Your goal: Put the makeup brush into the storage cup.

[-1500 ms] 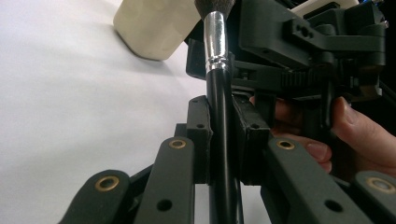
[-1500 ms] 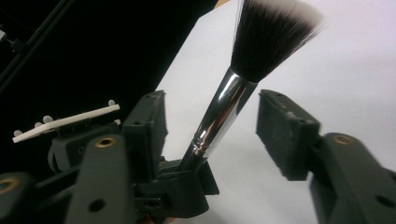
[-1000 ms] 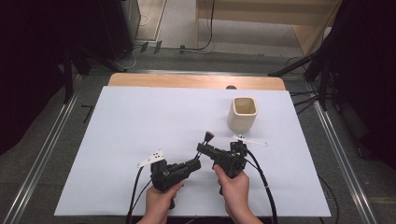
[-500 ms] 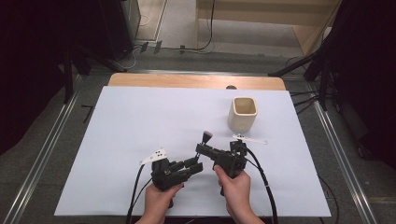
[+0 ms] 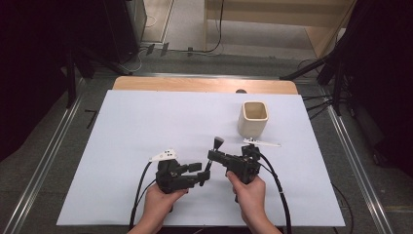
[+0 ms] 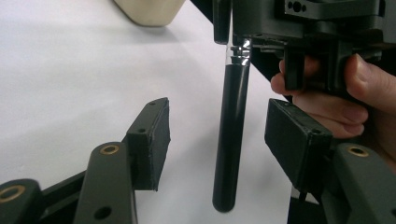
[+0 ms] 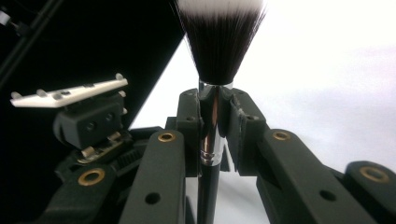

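High view: right gripper (image 5: 217, 157) pinches makeup brush (image 5: 212, 158) near table (image 5: 122, 126) middle, may tilt or slip on ferrule; left gripper view: left gripper (image 6: 217, 135) jaws just opened, clear beside handle; right gripper view: jaws shut on ferrule, bristles beyond.

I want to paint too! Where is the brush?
The brush is low in the high view's middle, clamped in the right gripper, its handle between the open left gripper.

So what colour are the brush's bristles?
Bristles: black with white tips, clearest in the right gripper view.
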Action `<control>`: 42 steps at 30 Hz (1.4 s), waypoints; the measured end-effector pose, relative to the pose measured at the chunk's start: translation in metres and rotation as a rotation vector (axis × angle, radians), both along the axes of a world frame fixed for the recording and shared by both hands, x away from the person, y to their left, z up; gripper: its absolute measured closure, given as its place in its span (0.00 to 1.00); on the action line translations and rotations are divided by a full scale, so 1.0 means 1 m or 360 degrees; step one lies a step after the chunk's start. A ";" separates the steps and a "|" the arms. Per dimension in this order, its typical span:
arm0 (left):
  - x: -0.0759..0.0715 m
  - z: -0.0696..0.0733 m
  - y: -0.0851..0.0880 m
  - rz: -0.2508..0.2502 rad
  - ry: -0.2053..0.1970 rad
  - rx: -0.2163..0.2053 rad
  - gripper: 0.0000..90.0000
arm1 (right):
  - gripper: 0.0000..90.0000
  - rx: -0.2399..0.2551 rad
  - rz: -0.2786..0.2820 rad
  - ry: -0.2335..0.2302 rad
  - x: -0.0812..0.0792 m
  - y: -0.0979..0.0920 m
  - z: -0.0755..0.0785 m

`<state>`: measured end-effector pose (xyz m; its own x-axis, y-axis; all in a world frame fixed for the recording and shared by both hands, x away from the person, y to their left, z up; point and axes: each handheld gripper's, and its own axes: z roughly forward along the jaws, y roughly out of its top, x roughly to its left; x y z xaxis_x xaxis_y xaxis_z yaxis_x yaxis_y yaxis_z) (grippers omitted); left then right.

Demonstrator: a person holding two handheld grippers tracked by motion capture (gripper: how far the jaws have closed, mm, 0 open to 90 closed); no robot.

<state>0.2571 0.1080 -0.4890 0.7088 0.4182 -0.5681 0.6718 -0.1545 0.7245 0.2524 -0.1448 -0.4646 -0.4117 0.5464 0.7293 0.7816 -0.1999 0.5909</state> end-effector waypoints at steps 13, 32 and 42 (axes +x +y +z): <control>0.007 0.006 -0.001 -0.0132 0.0046 0.0144 0.40 | 0.86 -0.0150 0.0109 -0.0040 0.005 -0.005 0.001; 0.017 0.018 0.007 -0.0389 -0.0020 0.0436 0.37 | 0.86 -0.0252 0.0216 -0.0104 0.008 -0.013 0.004; 0.019 0.022 0.018 -0.0461 -0.0115 0.0558 0.35 | 0.86 -0.0302 0.0257 -0.0136 0.008 -0.013 0.006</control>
